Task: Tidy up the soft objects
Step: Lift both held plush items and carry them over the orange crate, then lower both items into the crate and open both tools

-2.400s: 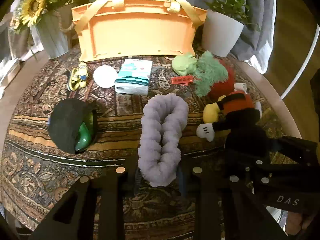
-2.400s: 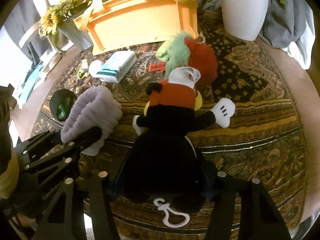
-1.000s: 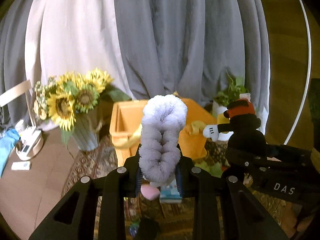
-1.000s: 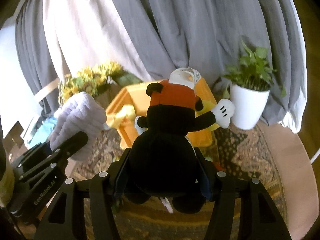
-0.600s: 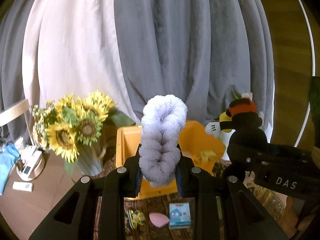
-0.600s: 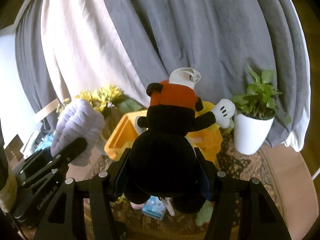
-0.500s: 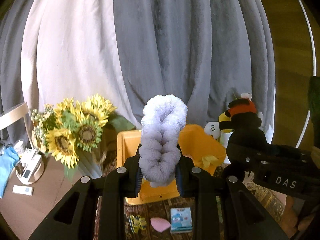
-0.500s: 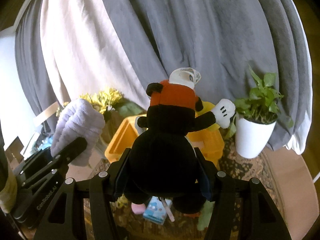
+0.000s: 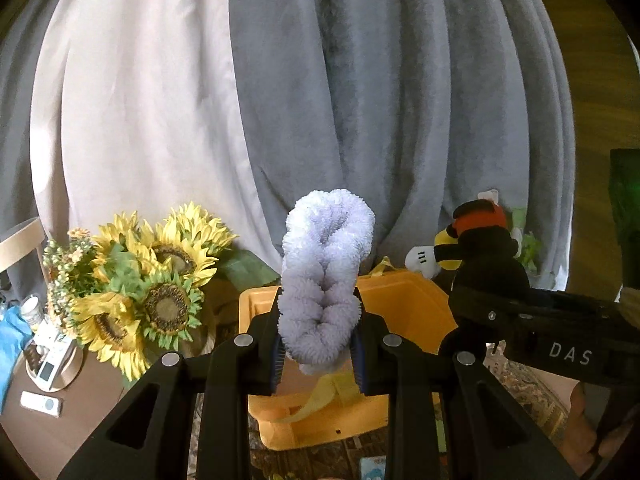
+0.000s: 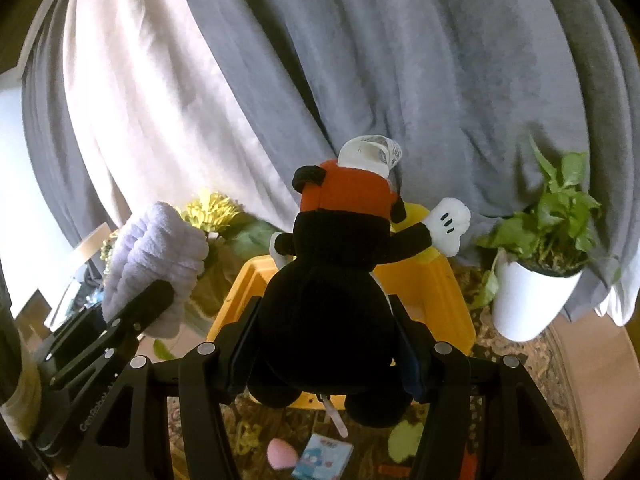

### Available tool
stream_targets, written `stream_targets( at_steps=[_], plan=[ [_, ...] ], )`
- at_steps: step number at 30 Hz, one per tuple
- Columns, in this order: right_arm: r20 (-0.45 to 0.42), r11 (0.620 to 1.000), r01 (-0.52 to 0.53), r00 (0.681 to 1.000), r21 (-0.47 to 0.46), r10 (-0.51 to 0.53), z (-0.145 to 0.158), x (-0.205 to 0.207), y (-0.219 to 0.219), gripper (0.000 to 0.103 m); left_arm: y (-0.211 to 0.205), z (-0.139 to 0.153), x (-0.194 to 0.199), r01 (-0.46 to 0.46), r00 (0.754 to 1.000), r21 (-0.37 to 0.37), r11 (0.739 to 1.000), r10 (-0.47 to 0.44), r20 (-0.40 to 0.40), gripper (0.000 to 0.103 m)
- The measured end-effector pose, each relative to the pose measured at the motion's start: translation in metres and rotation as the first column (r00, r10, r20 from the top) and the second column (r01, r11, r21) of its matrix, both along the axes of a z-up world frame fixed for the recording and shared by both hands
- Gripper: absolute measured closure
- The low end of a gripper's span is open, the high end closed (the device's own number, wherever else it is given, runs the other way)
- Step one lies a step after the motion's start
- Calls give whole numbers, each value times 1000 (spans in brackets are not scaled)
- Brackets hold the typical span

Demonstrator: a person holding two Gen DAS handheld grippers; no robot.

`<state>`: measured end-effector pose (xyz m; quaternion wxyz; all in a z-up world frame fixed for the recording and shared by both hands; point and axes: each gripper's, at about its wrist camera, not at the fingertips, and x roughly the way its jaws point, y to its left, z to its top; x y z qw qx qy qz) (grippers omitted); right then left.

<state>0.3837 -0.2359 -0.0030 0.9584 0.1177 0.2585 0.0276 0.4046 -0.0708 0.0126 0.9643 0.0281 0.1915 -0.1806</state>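
My left gripper (image 9: pixel 319 354) is pinching a lilac scrunchie (image 9: pixel 326 268) upright in the air, and my right gripper (image 10: pixel 323 346) is gripping a black plush (image 10: pixel 332 304), also raised. Both are hanging above the orange bin (image 9: pixel 404 300) on the tabletop (image 10: pixel 520 360). Sunflowers (image 9: pixel 140 292), a potted plant (image 10: pixel 536 264) and curtains (image 9: pixel 360 100) are standing behind.

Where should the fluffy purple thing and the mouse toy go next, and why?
Probably down into the orange basket. The left tool is clamped on the purple fluffy toy and the right tool on the black mouse plush, both held up in the air with the basket's open top just ahead and below. Easing forward and lowering looks like the sensible small move before letting go.
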Motion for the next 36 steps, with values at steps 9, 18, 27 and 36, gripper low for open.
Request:
stream_targets(
  at_steps=[9, 18, 27, 36],
  plan=[
    [-63, 1000, -3, 998, 20, 5, -20, 53, -5, 43, -6, -22, 49, -14, 998, 15, 1000, 15, -60, 76],
    [-156, 1000, -15, 988, 23, 18, -51, 100, -11, 43, -12, -52, 85, -7, 988, 42, 999, 13, -151, 76],
    [-238, 997, -54, 969, 62, 67, -68, 139, -11, 43, -18, -79, 114, -4, 973, 62, 998, 18, -232, 75],
    [-248, 999, -54, 967, -5, 51, -78, 154, -13, 43, -24, -96, 130, -11, 964, 100, 995, 37, -264, 75]
  ],
)
